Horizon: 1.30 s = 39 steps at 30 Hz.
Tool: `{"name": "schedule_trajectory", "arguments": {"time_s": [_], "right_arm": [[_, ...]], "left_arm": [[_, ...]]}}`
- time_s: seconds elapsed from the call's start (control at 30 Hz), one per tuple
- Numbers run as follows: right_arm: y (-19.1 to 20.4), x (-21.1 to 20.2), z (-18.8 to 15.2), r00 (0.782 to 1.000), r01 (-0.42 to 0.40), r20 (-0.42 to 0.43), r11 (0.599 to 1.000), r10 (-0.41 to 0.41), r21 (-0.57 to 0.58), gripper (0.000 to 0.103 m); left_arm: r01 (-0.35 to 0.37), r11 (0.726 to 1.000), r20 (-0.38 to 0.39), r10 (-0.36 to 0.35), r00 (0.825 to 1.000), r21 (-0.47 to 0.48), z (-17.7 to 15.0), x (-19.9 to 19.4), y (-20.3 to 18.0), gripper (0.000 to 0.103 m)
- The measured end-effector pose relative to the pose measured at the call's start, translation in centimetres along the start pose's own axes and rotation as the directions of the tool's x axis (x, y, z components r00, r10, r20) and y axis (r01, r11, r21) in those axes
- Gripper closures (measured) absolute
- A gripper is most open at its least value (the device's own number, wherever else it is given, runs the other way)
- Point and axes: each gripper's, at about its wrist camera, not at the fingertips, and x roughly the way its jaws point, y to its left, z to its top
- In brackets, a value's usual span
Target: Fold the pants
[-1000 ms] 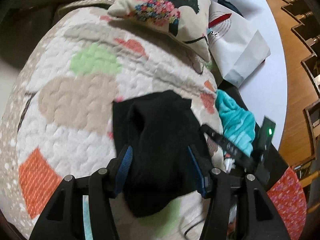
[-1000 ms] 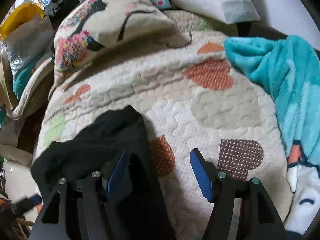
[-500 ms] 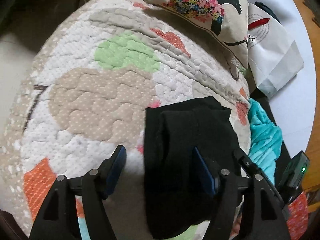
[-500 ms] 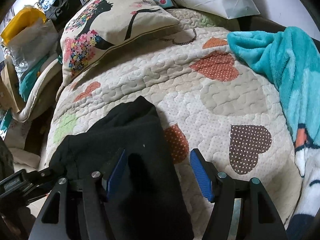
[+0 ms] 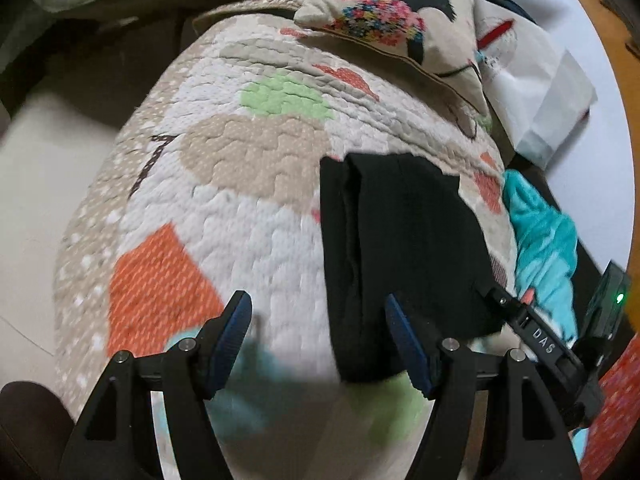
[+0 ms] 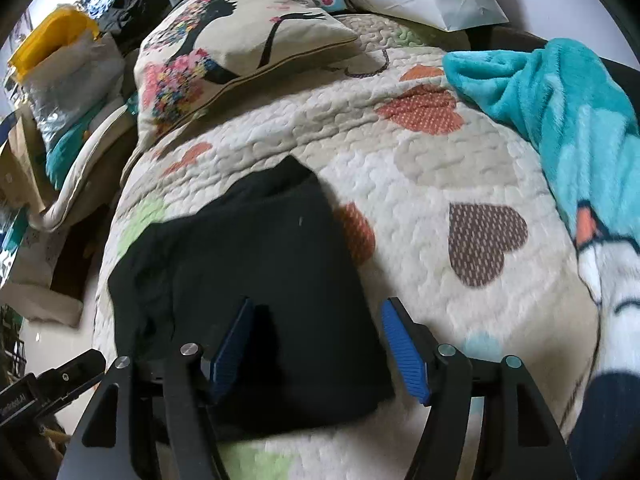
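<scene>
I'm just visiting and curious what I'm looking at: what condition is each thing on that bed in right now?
Black pants: folded into a compact bundle, lying flat on the quilt, not held.
Left gripper: fingers open, nothing between them.
Right gripper: fingers open above the pants, not pressing.
Quilt: spread out.
Teal blanket: crumpled.
Pillow: lying at the head.

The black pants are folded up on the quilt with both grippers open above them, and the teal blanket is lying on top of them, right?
Not quite. The right wrist view shows the teal blanket off to the side, clear of the black pants on the quilt.
</scene>
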Motion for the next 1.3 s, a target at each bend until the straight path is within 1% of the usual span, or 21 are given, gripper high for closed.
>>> {"name": "schedule_trajectory", "arguments": {"time_s": [0.2, 0.3, 0.4, 0.47, 0.57, 0.7, 0.97, 1.17, 1.3], "right_arm": [[-0.4, -2.6, -2.8, 1.000, -0.011, 0.006, 1.000, 0.011, 0.012, 0.026], [-0.7, -4.2, -4.3, 1.000, -0.005, 0.013, 1.000, 0.005, 0.019, 0.026], [-1.0, -5.8, -5.5, 1.000, 0.003, 0.030, 1.000, -0.003, 0.022, 0.026], [-1.2, -6.9, -6.3, 0.999, 0.005, 0.044, 1.000, -0.006, 0.025, 0.026], [-1.2, -8.5, -7.5, 0.997, 0.013, 0.075, 1.000, -0.014, 0.019, 0.026], [-0.9, -10.4, -8.9, 0.992, 0.018, 0.122, 1.000, -0.017, -0.002, 0.026], [0.0, -12.8, -9.8, 0.976, 0.039, 0.218, 0.998, -0.026, -0.058, 0.024], [0.2, -13.9, -10.4, 0.967, 0.040, 0.253, 0.997, -0.021, -0.072, 0.023], [0.0, -14.6, -10.7, 0.962, 0.041, 0.273, 0.997, -0.020, -0.071, 0.023]], "left_arm": [[-0.064, 0.991, 0.055, 0.057, 0.997, 0.116, -3.8, -2.7, -2.6, 0.034], [-0.106, 0.979, 0.120, 0.086, 0.989, 0.176, -5.3, -4.6, -4.2, 0.034], [-0.153, 0.960, 0.208, 0.104, 0.973, 0.234, -6.6, -6.9, -5.9, 0.034], [-0.171, 0.951, 0.252, 0.104, 0.962, 0.257, -7.1, -8.1, -6.9, 0.033], [-0.186, 0.940, 0.310, 0.093, 0.946, 0.286, -8.0, -9.7, -8.3, 0.028], [-0.220, 0.922, 0.374, 0.092, 0.923, 0.317, -9.3, -11.5, -10.0, 0.027], [-0.250, 0.904, 0.439, 0.079, 0.895, 0.347, -11.2, -13.9, -11.5, 0.026], [-0.261, 0.897, 0.468, 0.070, 0.881, 0.357, -12.3, -15.2, -12.2, 0.025], [-0.274, 0.889, 0.492, 0.065, 0.868, 0.367, -13.0, -16.0, -12.7, 0.024]]}}
